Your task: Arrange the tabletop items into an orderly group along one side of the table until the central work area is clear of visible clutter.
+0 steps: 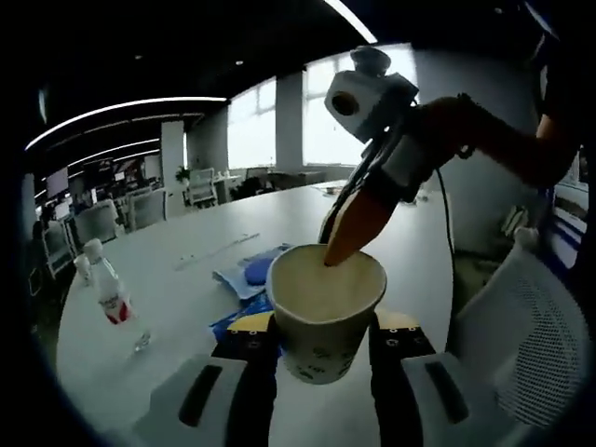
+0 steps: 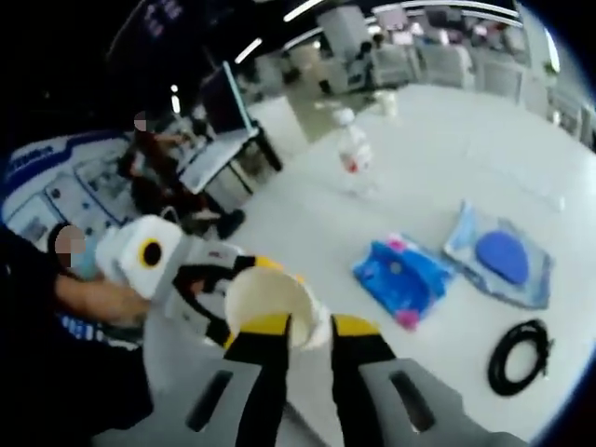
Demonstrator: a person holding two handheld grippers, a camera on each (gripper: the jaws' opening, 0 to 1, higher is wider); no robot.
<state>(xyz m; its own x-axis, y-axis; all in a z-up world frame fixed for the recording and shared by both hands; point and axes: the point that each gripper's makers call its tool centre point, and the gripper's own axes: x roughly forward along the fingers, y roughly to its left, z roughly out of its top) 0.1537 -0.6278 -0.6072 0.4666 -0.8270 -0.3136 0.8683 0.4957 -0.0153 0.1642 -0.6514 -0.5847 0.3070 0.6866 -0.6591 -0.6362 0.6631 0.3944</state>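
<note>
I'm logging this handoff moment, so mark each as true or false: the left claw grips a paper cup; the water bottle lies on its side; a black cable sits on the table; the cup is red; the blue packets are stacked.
1. The left claw grips a paper cup: true.
2. The water bottle lies on its side: false, it stands upright on the table.
3. A black cable sits on the table: true, coiled.
4. The cup is red: false, it is whitish.
5. The blue packets are stacked: false, the packets lie side by side, apart.

left hand-held gripper (image 1: 321, 349) clamped, right hand-held gripper (image 2: 310, 335) parted
</note>
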